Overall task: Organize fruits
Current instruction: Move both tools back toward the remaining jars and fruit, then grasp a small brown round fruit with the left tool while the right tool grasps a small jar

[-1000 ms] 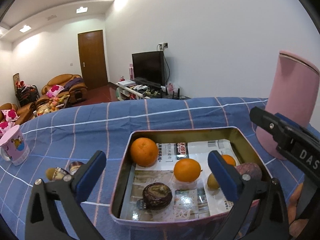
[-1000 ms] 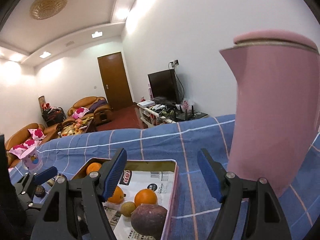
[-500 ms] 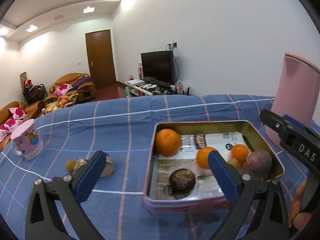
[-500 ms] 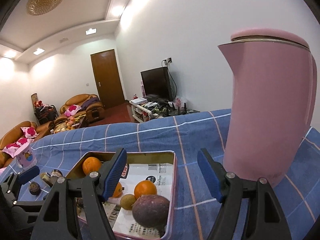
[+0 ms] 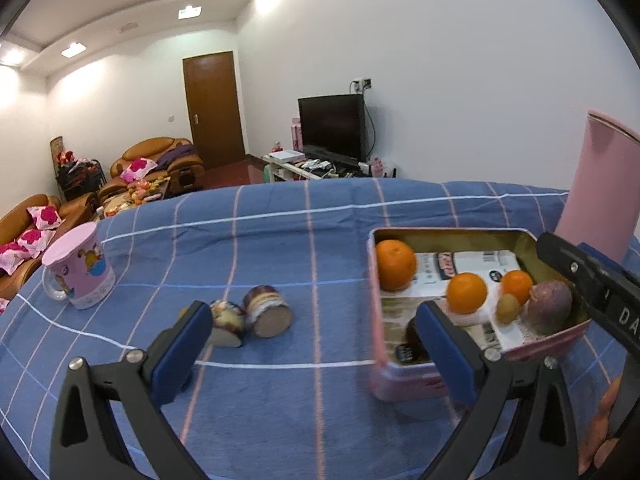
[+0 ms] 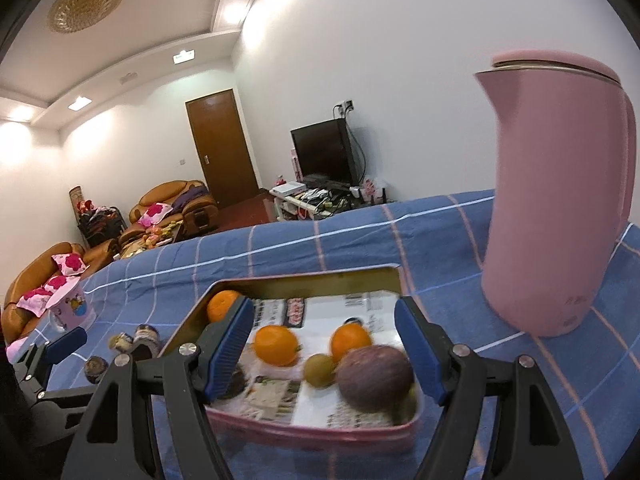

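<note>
Blue checked cloth (image 5: 320,248) covers the counter I am working over, with a living room behind it: brown sofas, a wooden door (image 5: 214,106) and a dark television (image 5: 332,124). On the cloth sits a pink tin (image 5: 404,376) lined with printed paper, and the fruits lie inside it: a large orange (image 5: 395,265) in the far left corner, two smaller oranges (image 5: 466,293) nearer the middle, a small greenish-brown fruit (image 5: 507,309) and a purple passion fruit (image 5: 549,306) toward the near right side, plus a dark fruit mostly hidden behind my left finger. Left of the tin, out on the cloth, lie a few small brown-and-purple fruits (image 5: 266,312), just beside each other. A pink mug with a cartoon print (image 5: 78,266) stands well off to the left, and a tall pink kettle (image 6: 556,200) stands right of the tin. My left hand-held gripper (image 5: 316,350) hangs released over the cloth between the loose fruits and the tin, nothing between its blue pads. My right hand-held gripper (image 6: 326,344) is likewise spread and unloaded, hovering above the tin's near edge.
</note>
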Action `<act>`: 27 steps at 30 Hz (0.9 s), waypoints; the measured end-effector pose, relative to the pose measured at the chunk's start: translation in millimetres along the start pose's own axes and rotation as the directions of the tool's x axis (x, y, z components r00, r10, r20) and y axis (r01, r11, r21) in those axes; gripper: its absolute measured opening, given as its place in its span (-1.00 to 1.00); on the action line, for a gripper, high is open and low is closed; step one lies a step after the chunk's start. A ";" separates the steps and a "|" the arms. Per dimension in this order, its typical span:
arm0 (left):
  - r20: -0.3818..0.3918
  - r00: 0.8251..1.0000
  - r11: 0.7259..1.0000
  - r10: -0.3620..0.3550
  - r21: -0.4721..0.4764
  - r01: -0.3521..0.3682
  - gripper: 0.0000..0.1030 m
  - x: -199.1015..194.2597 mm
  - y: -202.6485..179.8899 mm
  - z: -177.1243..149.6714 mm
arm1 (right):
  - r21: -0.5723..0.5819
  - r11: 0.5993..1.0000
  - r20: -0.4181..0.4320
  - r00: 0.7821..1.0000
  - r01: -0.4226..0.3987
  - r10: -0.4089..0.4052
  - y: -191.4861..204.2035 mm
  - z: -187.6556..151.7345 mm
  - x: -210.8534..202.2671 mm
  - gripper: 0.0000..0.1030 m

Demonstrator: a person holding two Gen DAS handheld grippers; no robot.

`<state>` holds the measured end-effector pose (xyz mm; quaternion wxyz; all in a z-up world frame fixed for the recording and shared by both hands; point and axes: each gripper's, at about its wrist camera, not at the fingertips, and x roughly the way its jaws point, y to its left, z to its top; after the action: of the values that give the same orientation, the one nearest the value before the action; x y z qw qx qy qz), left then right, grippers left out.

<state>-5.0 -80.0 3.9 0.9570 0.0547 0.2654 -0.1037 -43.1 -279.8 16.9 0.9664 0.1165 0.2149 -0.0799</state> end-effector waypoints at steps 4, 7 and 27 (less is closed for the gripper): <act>-0.016 1.000 1.000 0.016 -0.006 -0.016 1.00 2.0 17.0 -2.1 | -0.017 1.000 -0.005 1.000 -0.017 0.017 19.4 -4.0 0.9 0.44; -0.028 0.999 0.999 0.032 -0.010 -0.032 1.00 3.9 33.7 -4.4 | -0.036 0.999 -0.010 0.999 -0.034 0.033 33.4 -7.1 1.6 0.44; -0.352 0.933 0.988 -0.071 -0.151 0.019 0.69 67.4 137.3 -27.4 | -0.248 0.953 -0.102 0.983 -0.174 0.153 151.3 -27.8 23.1 0.44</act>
<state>69.1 46.5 -47.6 0.8918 -0.0034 0.4425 -0.0944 -2.5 -129.7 11.2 0.9670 0.0116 0.2522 0.0334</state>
